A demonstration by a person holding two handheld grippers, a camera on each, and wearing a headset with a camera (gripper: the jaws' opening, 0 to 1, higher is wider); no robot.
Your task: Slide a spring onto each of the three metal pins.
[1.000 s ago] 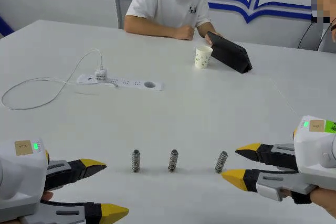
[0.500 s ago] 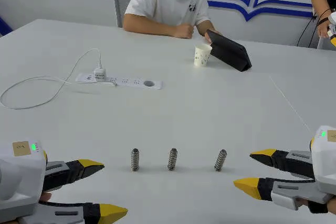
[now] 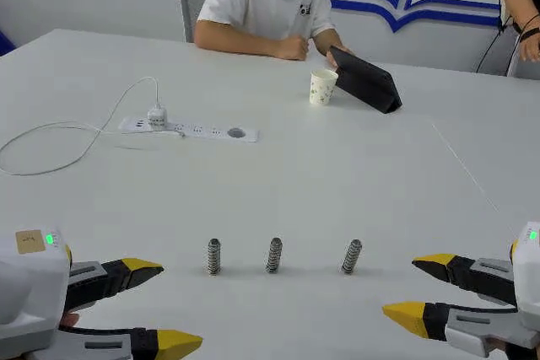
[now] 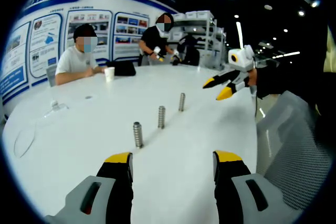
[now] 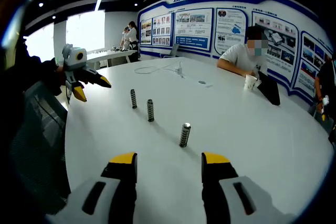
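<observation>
A: What is changed over the last second?

B: The right gripper (image 3: 400,286) is drawn back from the right spring (image 3: 352,256) toward 4 o'clock, and a clear gap is now left between them. Its jaws are spread and nothing is held.

A: And the other side?

B: The left gripper (image 3: 179,305) is kept at about 8 o'clock of the row, jaws likewise parted and empty. Hardly any shift is noted there.

A: Where are the springs found?

B: Three are stood upright in a row on the white table (image 3: 337,166): the left spring (image 3: 213,256), the middle spring (image 3: 274,255) and the right spring, the last leaned slightly toward 1 o'clock. Their places on the table are unchanged. Each is taken to be seated on one of the pins, though the pins are hidden inside the coils.

A: What is meant by that for the task?

B: The retreat is read as a release after the last placement. With three springs stood up and both grippers emptied, the task is judged done, or very nearly so.
</observation>
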